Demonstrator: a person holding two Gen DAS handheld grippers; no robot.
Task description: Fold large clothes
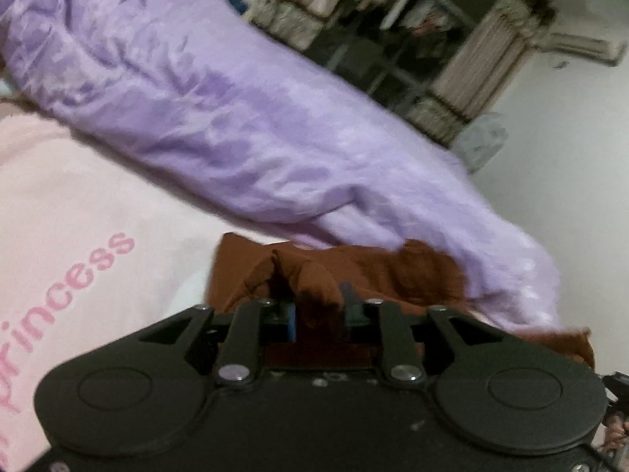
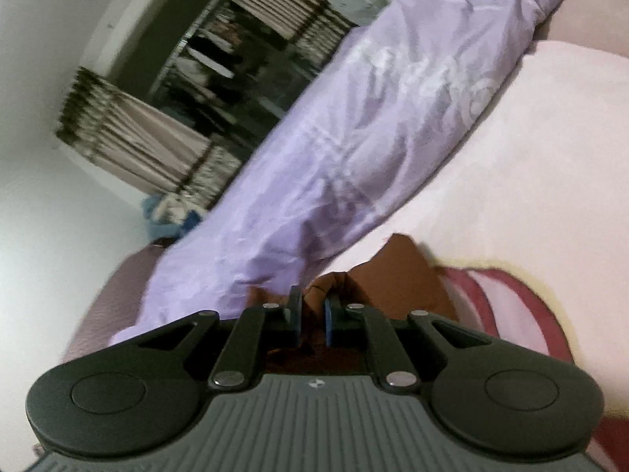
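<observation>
Only in left wrist view: pink "princess" lettering [image 1: 74, 299] on the pale pink fleece bed cover [image 1: 78, 204]; part of a hand [image 1: 617, 432] and a dark bit of gear at the lower right edge.
Only in right wrist view: dark red curved bands [image 2: 507, 287] printed on the pink cover; a blue crumpled item [image 2: 169, 220] past the bed's edge.
Both views: long rumpled lilac satin quilt [image 1: 243, 118] lying diagonally across the bed; curtained dark window [image 1: 393, 27] on a white wall behind.
Task's thing: rust-brown cloth garment [image 1: 373, 271], bunched on the pink cover just beside the quilt's near end, directly ahead of both tools.
Left tongs [image 1: 318, 306]: narrowly parted, blue pads either side of a raised fold of the brown cloth, pinching it.
Right tongs [image 2: 312, 310]: nearly pressed together, a thin pinch of the same brown garment [image 2: 397, 271] between the blue pads.
Pose: both tools angled downward toward the bed, horizon strongly tilted in each view, left leaning one way, right the other.
Hard to make out: heavy motion blur throughout; garment's type and full extent hidden under the tool bodies; window contents unreadable; hand cropped by the frame.
</observation>
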